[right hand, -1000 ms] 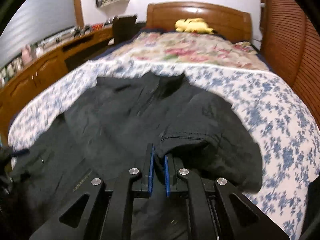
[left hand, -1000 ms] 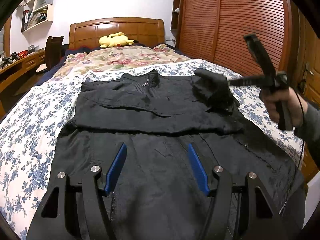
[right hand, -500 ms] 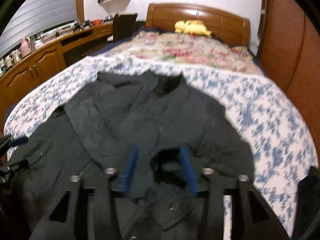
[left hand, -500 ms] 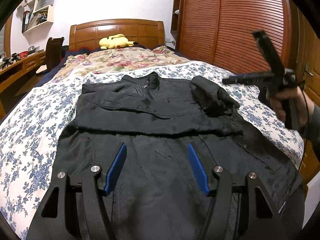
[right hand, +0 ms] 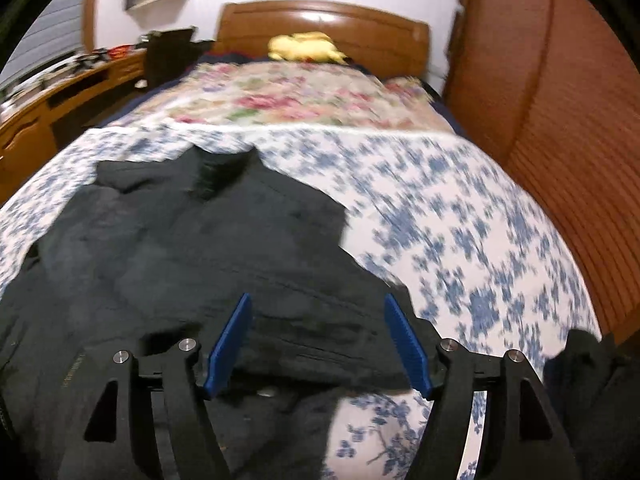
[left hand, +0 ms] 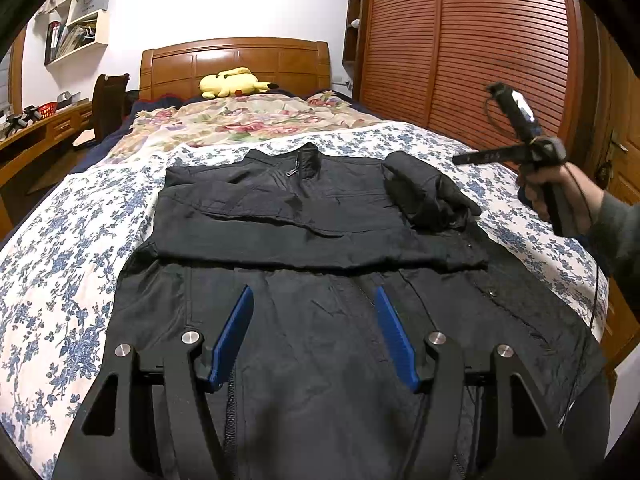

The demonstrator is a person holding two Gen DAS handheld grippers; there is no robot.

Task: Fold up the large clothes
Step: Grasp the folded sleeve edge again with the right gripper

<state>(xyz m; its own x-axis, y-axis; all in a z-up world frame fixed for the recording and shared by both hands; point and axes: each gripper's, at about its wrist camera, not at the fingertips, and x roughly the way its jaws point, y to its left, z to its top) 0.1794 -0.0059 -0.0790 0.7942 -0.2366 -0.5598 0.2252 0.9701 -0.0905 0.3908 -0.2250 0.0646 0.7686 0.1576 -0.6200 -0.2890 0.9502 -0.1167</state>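
Observation:
A large black jacket (left hand: 312,320) lies flat on the bed, collar toward the headboard, one sleeve folded across the chest. Its other sleeve (left hand: 428,196) lies bunched on the right shoulder. My left gripper (left hand: 314,300) is open and empty above the jacket's lower half. My right gripper (right hand: 316,308) is open and empty above the jacket's right edge (right hand: 320,320); in the left wrist view it (left hand: 460,159) is held in a hand off the bed's right side.
The bed has a blue-flowered sheet (left hand: 60,248) and a floral quilt (left hand: 248,120) near the wooden headboard (left hand: 236,64), with a yellow plush toy (left hand: 232,82). A slatted wooden wardrobe (left hand: 480,48) stands at the right, a desk (left hand: 36,132) at the left.
My right gripper has opened, let the sleeve drop onto the jacket's right shoulder, and drawn back to the right. The left gripper has not moved.

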